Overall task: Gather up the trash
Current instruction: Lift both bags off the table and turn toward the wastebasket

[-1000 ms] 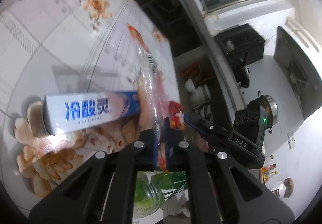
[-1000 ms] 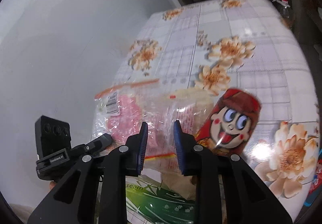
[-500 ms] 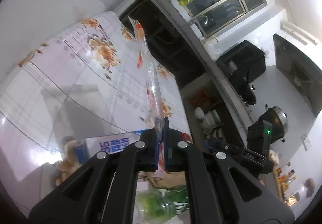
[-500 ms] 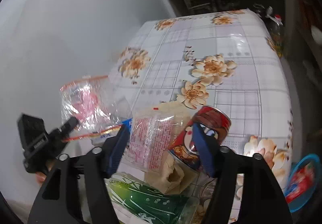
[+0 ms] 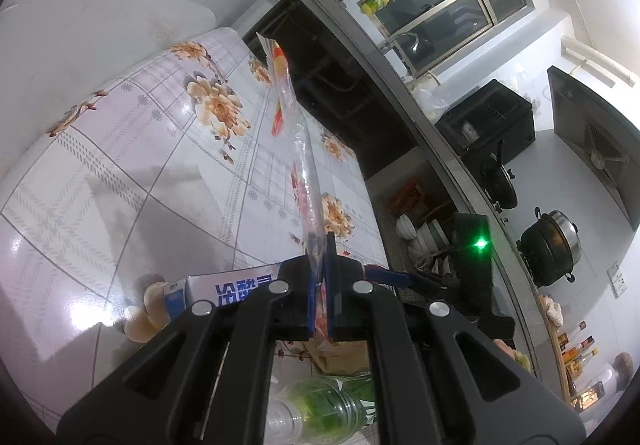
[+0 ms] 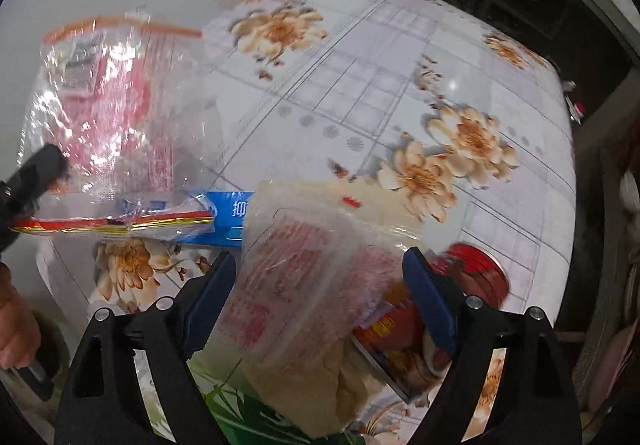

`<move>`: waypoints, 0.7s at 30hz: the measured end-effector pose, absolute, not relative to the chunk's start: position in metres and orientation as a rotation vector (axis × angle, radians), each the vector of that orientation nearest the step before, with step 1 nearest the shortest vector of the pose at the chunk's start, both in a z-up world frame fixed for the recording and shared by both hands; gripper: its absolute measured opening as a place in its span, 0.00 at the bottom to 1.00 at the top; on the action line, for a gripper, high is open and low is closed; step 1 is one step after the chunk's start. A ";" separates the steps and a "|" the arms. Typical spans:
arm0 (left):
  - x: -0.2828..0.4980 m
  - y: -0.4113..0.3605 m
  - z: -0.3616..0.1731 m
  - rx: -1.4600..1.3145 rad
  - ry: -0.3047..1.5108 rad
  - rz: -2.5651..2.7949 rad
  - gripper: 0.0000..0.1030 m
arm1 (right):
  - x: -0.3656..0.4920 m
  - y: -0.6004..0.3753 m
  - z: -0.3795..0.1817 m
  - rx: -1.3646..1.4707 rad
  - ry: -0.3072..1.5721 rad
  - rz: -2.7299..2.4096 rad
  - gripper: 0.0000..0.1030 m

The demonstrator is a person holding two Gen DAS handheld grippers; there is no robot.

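My left gripper (image 5: 319, 245) is shut on a clear plastic bag with pink and red print (image 5: 301, 165), held edge-on above the floral table (image 5: 120, 173). In the right wrist view the same bag (image 6: 108, 125) hangs at the left, lifted off the table. My right gripper (image 6: 320, 281) is open wide, its fingers either side of a clear wrapper with red print (image 6: 304, 277). A red can (image 6: 476, 277) and a blue toothpaste box (image 6: 232, 221) lie by it. The box also shows in the left wrist view (image 5: 228, 289).
A green plastic bottle (image 5: 328, 409) and a beige paper wrapper (image 6: 304, 393) lie at the near edge of the table. A kitchen counter with pots (image 5: 552, 245) and a window are beyond the table's far side. A white wall borders the table.
My left gripper has lifted the clear bag up off the table. My right gripper has opened wide and moved in over the red-print wrapper.
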State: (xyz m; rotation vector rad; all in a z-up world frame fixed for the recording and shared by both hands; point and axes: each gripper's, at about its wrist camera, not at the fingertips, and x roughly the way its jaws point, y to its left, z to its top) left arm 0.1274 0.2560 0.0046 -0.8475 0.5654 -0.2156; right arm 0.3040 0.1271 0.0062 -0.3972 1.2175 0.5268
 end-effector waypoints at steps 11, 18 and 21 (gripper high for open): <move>0.125 0.258 0.003 -0.852 0.562 -0.217 0.02 | 0.298 0.123 0.020 -0.315 1.174 0.541 0.50; 0.118 0.258 0.006 -0.847 0.542 -0.216 0.02 | 0.293 0.112 0.043 -0.227 1.114 0.566 0.42; 0.114 0.257 0.009 -0.842 0.532 -0.224 0.02 | 0.294 0.102 0.054 -0.151 1.087 0.586 0.39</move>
